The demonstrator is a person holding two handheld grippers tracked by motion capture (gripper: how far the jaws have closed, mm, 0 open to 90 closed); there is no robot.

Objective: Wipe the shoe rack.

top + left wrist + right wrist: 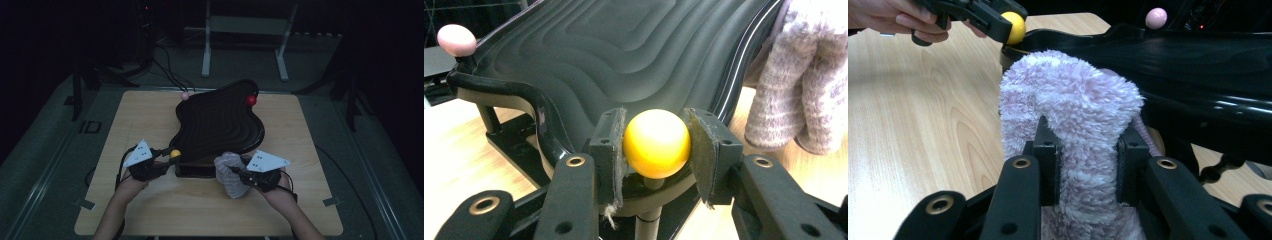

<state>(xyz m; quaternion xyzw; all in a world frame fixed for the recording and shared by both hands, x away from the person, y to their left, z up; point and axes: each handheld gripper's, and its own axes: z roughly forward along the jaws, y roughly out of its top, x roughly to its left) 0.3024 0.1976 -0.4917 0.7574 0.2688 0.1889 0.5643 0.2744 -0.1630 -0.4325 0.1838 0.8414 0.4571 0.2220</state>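
The left gripper point(161, 156) has its jaws pinched on the yellow ball point(656, 143), a knob on a short stem at the near-left corner of the black ridged tray point(220, 122). The right gripper point(239, 173) has its jaws pressed onto a fluffy pale-pink cloth point(1073, 115), bunched and standing above them, just beside the tray's near-right edge on the desk point(150, 200).

Progress (judged from the layout): the tray is steadied by its knob and the cloth is gripped and brought up to the rim. No part of the cloth lies on the ridged surface yet, so the wiping itself appears not begun.

View differences:
- The high view gives the whole tray outline, including a red ball point(251, 100) at the far-right corner and a pink ball point(185, 95) at the far-left.
- The left gripper view resolves pad contact on both sides of the yellow ball.
- The right gripper view confirms the cloth fills the gap between the jaws.
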